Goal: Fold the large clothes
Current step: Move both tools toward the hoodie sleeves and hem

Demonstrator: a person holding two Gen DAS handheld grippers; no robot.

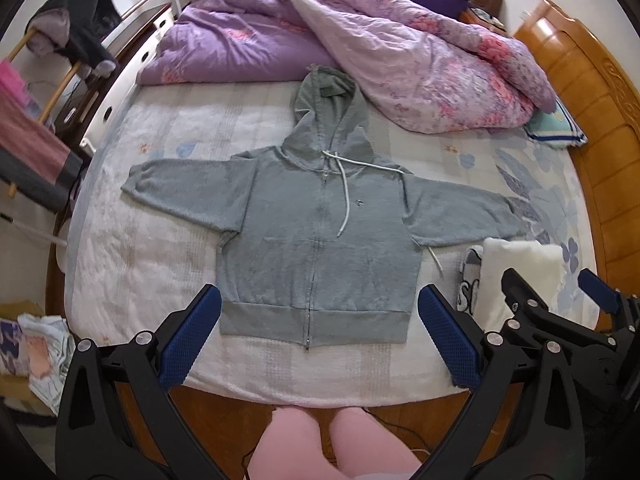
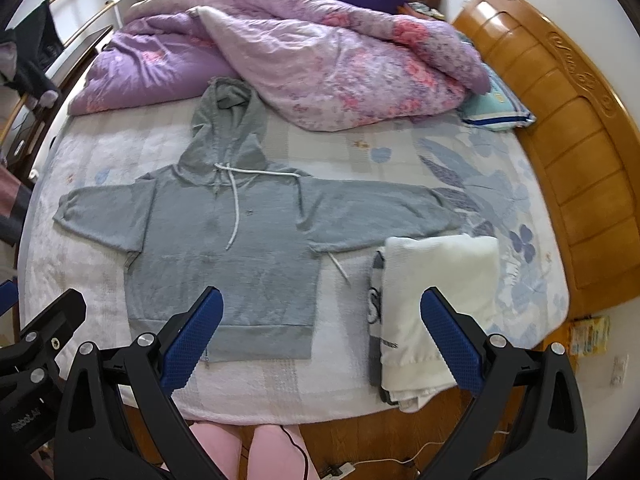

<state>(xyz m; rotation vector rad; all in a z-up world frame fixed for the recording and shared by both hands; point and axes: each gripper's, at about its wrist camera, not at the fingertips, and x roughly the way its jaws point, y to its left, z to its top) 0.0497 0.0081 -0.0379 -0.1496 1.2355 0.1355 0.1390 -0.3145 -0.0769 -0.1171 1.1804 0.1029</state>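
Observation:
A grey zip-up hoodie (image 1: 316, 236) lies flat and face up on the bed, sleeves spread to both sides, hood pointing away, white drawstrings loose on the chest. It also shows in the right wrist view (image 2: 228, 252). My left gripper (image 1: 320, 332) is open and empty, held above the hoodie's hem at the bed's near edge. My right gripper (image 2: 322, 340) is open and empty, above the gap between the hoodie's right side and a folded white garment (image 2: 436, 304). The right gripper also shows in the left wrist view (image 1: 556, 292).
A rumpled purple floral quilt (image 1: 360, 48) fills the far side of the bed. A wooden headboard (image 1: 592, 128) runs along the right. A clothes rack with dark garments (image 1: 80, 20) stands at the left. The folded white garment (image 1: 516, 276) lies near the hoodie's right sleeve. Pink slippers (image 1: 332, 444) are below.

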